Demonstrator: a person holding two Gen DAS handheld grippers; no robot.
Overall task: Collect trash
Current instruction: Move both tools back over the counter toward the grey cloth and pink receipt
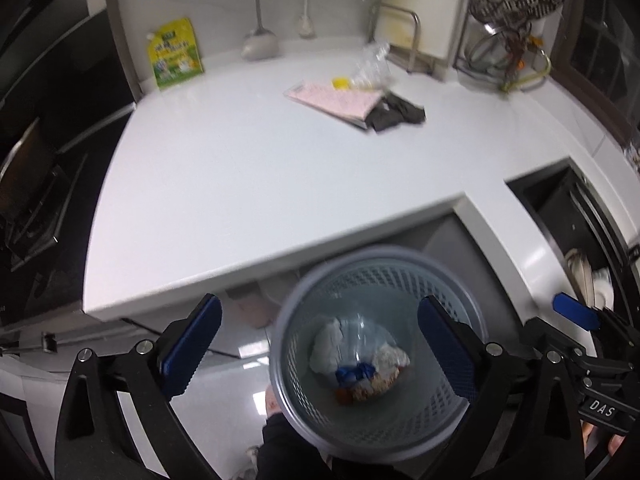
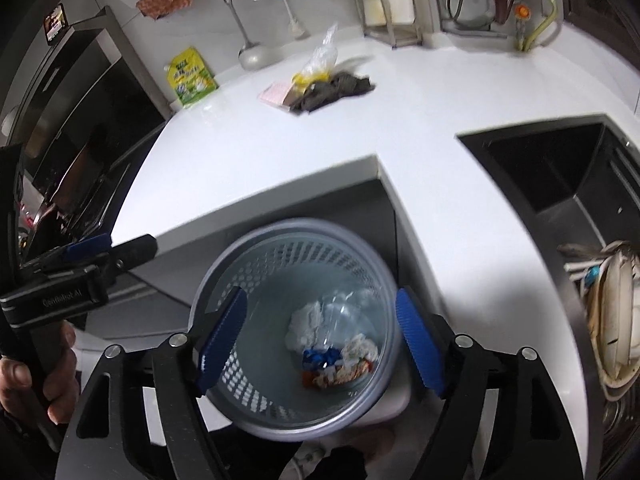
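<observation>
Both tools over bin, nothing gripped.
Left tool [image 1: 320, 344] and right tool [image 2: 322, 344] spread wide above the mesh wastebasket [image 2: 256, 416] on the floor below the counter [image 1: 240, 184]; crumpled trash [image 2: 332, 348] lies at its bottom.

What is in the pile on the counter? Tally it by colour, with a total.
Pink: 1, pad
Yellow: 1, scrap
Clear: 1, plastic bag
Dark: 1, cloth
Total: 4

I note even, bright light on the glossy white countertop [image 1: 240, 184]; motion blur throughout, fisheye bending, dark corners.
</observation>
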